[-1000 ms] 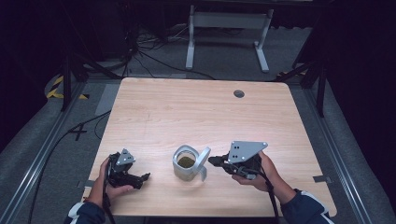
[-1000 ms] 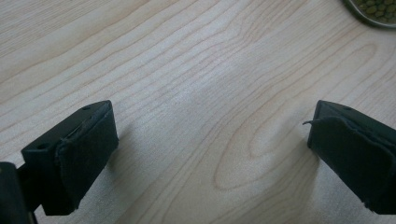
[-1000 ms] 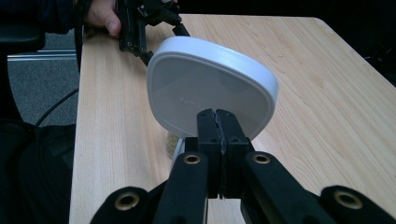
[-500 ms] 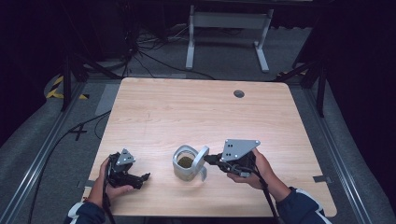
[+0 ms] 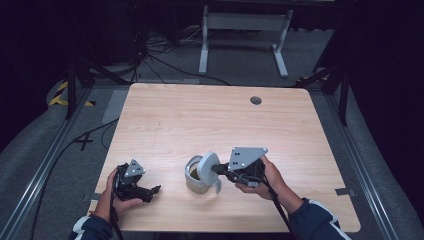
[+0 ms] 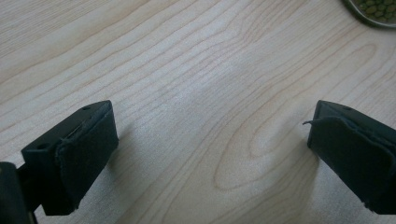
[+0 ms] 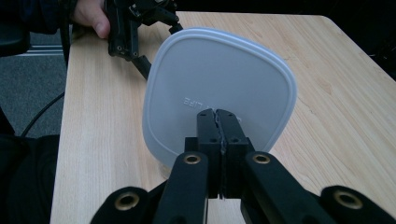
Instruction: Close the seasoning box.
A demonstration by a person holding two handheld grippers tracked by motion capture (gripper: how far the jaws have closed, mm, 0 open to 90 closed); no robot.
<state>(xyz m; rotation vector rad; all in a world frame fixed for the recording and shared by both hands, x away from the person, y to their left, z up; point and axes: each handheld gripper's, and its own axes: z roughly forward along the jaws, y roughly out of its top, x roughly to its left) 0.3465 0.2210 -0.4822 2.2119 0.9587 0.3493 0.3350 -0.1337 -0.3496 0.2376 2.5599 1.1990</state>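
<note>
The right gripper (image 5: 218, 170) is pinching the edge of a pale lid (image 5: 206, 167), with its jaws squeezed tight together on it. In the right gripper view the lid (image 7: 219, 98) is standing almost on its side in the middle of the frame, and the two black jaws are meeting at its lower edge. It is being held by the rim so the flat part is staying free (that looks like the easy way to steer it).

In the high view the lid is tipping up over a small round container (image 5: 195, 176), low in the middle of the frame. There is something greenish inside the container. I think the lid is either going onto the container or coming off it; the tilt would let one edge meet the rim first.

The left gripper (image 5: 152, 190) is resting on the table (image 5: 200, 115) in the lower left of the frame, well apart from the container. Its jaws are spread wide with nothing between them, and in the left gripper view only bare wood is lying between the pads (image 6: 86, 149). A bit of the container (image 6: 373, 10) is peeking in at the upper right corner there. My guess is that this hand is waiting, ready to steady the container if it slides.
</note>
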